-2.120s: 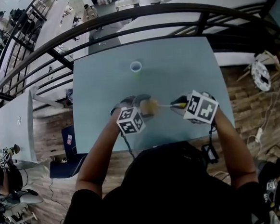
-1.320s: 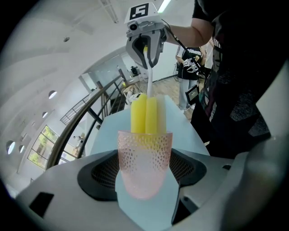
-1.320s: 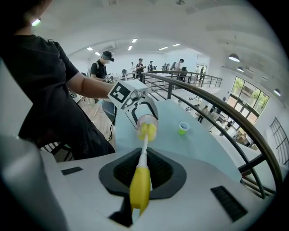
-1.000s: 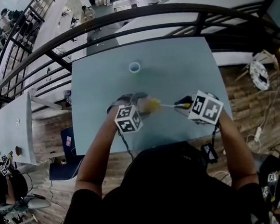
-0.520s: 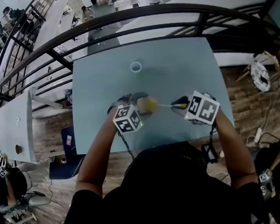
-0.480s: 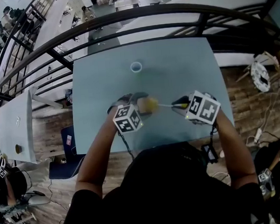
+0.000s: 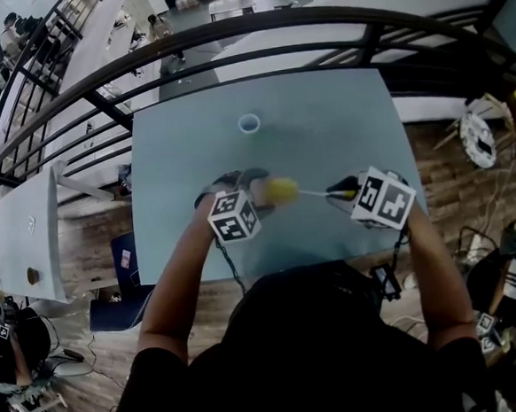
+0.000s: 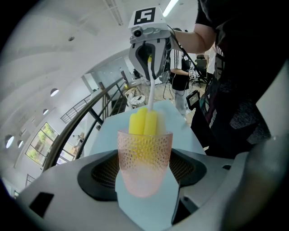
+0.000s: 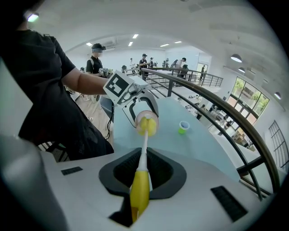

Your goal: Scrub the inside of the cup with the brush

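My left gripper [image 7: 253, 192] is shut on a pink, dimpled, see-through cup [image 8: 144, 158], held on its side with its mouth facing right. My right gripper [image 7: 339, 190] is shut on the yellow handle [image 9: 140, 189] of a brush with a thin white stem. Its yellow sponge head [image 8: 143, 122] sits in the cup's mouth, partly sticking out past the rim. In the right gripper view the sponge head [image 9: 146, 126] fills the cup's opening, with the left gripper [image 9: 135, 101] behind it. Both are held above the near part of the table [image 7: 349, 122].
A small green cup [image 7: 249, 123] with a white rim stands alone at the far middle of the table and appears as the green cup [image 9: 183, 127] in the right gripper view. A dark railing [image 7: 227, 34] curves behind the table. People stand in the background.
My right gripper has drawn a little to the right, pulling the sponge head slightly out of the cup. The left gripper and cup have barely moved.
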`<state>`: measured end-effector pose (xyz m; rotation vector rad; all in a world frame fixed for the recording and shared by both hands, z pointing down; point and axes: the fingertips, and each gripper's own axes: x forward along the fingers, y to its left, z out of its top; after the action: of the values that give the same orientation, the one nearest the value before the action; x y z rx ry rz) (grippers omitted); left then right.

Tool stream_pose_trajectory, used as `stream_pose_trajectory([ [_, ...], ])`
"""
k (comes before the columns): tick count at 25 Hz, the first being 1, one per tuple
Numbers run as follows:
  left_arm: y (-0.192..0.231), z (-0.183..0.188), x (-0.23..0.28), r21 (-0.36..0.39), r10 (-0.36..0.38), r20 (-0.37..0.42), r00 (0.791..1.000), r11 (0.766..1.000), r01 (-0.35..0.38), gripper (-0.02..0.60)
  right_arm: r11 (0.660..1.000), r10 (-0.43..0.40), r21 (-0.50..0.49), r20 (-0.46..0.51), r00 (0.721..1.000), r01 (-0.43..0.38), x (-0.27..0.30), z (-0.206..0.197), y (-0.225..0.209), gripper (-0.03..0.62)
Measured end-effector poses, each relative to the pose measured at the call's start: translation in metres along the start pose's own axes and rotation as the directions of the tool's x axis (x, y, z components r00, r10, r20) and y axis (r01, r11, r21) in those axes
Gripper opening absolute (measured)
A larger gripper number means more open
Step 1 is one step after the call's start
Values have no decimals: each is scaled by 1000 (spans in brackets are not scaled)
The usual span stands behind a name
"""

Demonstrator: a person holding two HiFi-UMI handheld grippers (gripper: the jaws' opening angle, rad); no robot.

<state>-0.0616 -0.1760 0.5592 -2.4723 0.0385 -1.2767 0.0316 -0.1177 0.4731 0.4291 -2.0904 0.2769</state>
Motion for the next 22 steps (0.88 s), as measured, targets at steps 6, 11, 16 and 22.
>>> stream_pose_trajectory([
  [6, 3, -8, 0, -2, 0, -25, 1000, 1000, 0, 356, 1000, -10, 18, 22, 1000, 10, -11, -6, -3, 43],
  [11, 3, -6, 0, -12, -9, -8, 1000, 1000, 9, 356, 1000, -15, 17, 12, 1000, 15, -7, -3, -3, 43],
  [16, -5, 19, -1, 0, -24, 61, 998, 1000, 24, 356, 1000, -2, -3, -7, 1000, 2, 11, 7, 3, 44],
  [22, -9, 23, 1, 7, -21, 71, 997, 1000, 21, 356, 1000, 2, -27, 20, 1000, -2, 13, 18, 5, 43],
])
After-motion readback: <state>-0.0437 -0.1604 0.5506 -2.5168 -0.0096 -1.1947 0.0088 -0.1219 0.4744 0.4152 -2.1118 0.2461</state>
